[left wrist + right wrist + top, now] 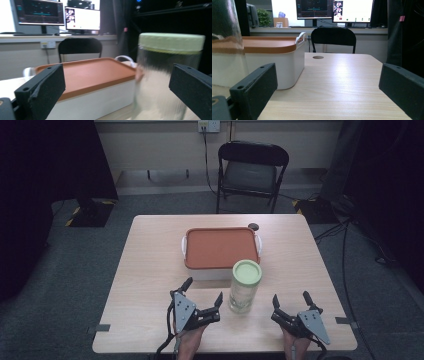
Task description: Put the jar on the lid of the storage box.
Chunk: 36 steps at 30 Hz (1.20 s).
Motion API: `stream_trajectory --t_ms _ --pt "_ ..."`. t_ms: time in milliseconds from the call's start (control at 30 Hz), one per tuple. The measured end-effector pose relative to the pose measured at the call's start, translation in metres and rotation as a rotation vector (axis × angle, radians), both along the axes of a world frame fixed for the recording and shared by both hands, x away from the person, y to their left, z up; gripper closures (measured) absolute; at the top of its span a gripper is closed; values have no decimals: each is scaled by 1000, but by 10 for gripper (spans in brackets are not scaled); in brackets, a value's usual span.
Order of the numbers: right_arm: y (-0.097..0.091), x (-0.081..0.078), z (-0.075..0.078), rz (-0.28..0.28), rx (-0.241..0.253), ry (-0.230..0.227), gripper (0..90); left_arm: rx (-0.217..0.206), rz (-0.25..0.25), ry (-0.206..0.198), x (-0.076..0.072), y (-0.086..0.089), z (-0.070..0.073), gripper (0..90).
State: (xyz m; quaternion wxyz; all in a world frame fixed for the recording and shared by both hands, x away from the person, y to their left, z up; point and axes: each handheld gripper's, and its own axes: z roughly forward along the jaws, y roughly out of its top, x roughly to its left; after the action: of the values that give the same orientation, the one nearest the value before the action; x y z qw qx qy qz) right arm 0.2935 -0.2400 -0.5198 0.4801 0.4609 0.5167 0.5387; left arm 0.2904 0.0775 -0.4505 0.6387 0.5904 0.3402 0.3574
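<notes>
Bench (150, 270) at frame centre, high view. Box (220, 270) with orange lid (220, 247) mid-frame. Jar (244, 287) with green cap (246, 271) upright just below the box, between both tools. Left hand-held gripper (202, 295) lower centre, released, beside the jar. Right hand-held gripper (290, 299) lower right, released, clear of it.

I can't read any text, label, brand or number from here. The monitors (82, 18) on the far desk show windows and graphs, but their writing is too small and blurred to make out.
</notes>
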Motion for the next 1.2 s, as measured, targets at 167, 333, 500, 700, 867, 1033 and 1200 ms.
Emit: stream_trajectory --t_ms 167,333,500,700,867,1033,1200 --pt "0 0 0 0 0 0 11 3 -40 9 1 -10 1 0" --pt "0 0 0 0 0 2 11 -10 -57 20 2 -16 3 1" --pt "0 0 0 0 1 -1 9 -2 -66 26 4 -23 4 2" --pt "0 0 0 1 1 0 9 9 -82 25 7 -31 8 2" --pt "0 0 0 1 0 0 9 11 -106 24 9 -37 12 2" --pt "0 0 0 1 0 0 9 18 -128 18 11 -44 15 0" --pt "0 0 0 0 -1 4 10 35 -140 22 13 -53 15 0"
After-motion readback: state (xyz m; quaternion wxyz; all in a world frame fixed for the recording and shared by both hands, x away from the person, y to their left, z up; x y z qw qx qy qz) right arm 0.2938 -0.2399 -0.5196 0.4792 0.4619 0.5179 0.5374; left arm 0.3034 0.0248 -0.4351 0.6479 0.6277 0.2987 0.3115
